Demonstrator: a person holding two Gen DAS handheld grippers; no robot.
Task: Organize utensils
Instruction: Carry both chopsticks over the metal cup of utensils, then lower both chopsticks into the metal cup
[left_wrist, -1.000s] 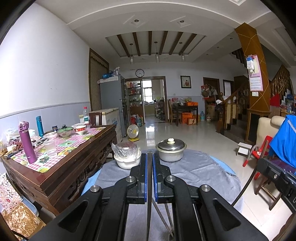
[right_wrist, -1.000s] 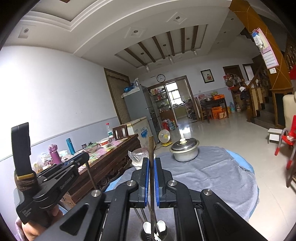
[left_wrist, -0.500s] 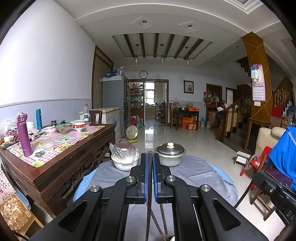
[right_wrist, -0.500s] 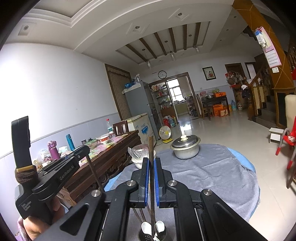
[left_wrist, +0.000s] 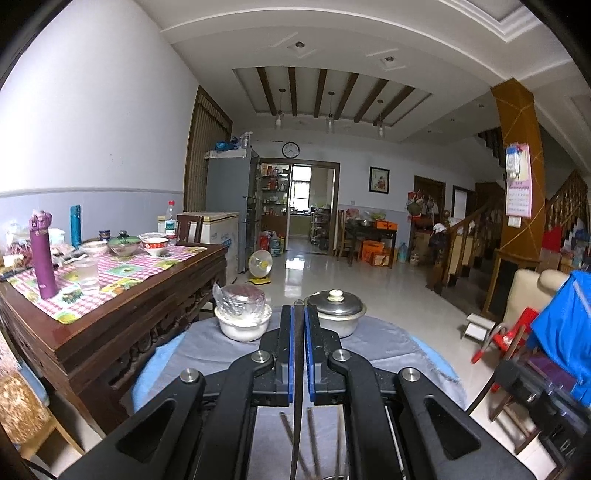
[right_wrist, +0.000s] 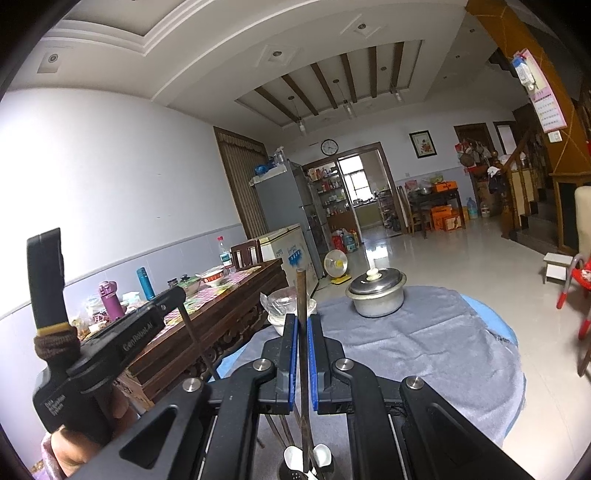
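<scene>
The round bench (right_wrist: 424, 343), draped in a grey cloth, carries one lidded metal pot (right_wrist: 376, 293) and one white bowl (left_wrist: 242, 325) topped with a clear cover, both at its far side. At the near edge, below the grippers, stands one utensil holder (right_wrist: 306, 469) with two white spoons (right_wrist: 293, 454) and a few thin sticks in it; the exact number of sticks cannot be told. The right gripper (right_wrist: 302, 354) has its fingers closed on one dark chopstick (right_wrist: 301, 295), held upright over the holder. The left gripper (left_wrist: 297, 350) likewise clamps one chopstick (left_wrist: 296, 406), its lower end hanging toward the holder. Each stick looks light, stiff and smooth, so it likely slips or pivots easily; a hold near mid-length, as here, seems steadiest.
</scene>
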